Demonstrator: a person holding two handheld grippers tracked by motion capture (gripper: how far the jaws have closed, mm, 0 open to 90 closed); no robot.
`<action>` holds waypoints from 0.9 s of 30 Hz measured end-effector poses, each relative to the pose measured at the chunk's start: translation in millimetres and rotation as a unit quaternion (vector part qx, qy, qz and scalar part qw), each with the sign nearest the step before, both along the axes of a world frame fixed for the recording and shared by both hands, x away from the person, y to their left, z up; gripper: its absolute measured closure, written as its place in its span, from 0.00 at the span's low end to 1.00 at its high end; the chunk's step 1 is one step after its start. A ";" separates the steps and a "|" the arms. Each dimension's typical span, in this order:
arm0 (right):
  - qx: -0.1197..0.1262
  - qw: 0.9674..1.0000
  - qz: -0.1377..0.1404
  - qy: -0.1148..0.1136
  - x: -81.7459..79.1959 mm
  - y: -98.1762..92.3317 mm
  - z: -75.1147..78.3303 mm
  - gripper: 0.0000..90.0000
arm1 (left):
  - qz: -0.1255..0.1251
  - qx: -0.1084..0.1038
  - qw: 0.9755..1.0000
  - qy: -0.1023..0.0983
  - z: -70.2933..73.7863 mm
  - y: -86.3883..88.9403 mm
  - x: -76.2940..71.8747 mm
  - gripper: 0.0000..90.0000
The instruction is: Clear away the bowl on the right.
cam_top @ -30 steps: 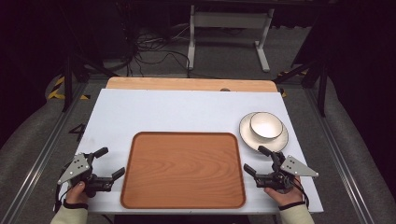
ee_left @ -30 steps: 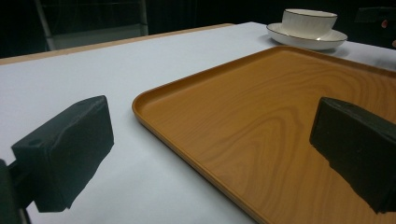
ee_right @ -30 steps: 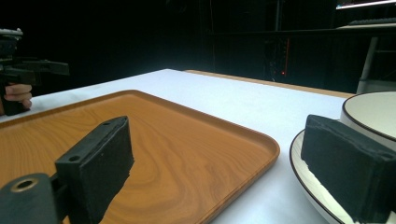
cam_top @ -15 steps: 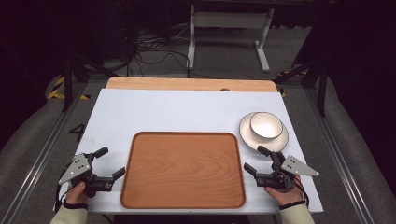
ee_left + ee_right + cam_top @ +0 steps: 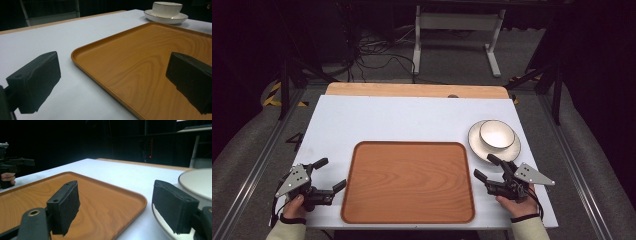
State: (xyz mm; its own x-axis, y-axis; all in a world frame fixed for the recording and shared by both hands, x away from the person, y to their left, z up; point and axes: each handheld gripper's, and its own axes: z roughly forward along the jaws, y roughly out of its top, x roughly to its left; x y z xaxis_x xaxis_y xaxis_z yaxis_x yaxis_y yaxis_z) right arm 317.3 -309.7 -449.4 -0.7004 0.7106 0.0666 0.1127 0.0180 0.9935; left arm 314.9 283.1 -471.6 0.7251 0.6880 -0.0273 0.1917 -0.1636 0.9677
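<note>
- Against the earlier frames I see nothing shifted on the table; both hands sit where they were, and the right gripper (image 5: 487,168) has just been narrowing its jaws, with nothing between them.
- Its jaws stand apart, just short of the plate (image 5: 476,145) that carries the bowl (image 5: 496,134); the plate rim lies just beyond its outer jaw.
- My left gripper (image 5: 330,173) is spread wide and empty beside the left edge of the wooden tray (image 5: 409,182).
- The tray lies between both grippers on the white table (image 5: 392,120).
</note>
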 end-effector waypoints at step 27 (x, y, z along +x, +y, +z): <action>-0.016 0.999 -0.020 -0.019 9.4 -4.2 55.3 0.26 | 0.018 0.005 1.000 0.000 -0.1 -2.6 -0.5 0.00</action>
State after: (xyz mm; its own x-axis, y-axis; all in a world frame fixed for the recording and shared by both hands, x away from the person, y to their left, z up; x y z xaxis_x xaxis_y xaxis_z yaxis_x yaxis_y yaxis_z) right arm 326.7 -313.9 -394.1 -0.6729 0.7395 0.0163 0.0756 0.0468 0.9960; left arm 314.5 280.5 -471.7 0.7002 0.7136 -0.0211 0.1981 -0.1658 0.9661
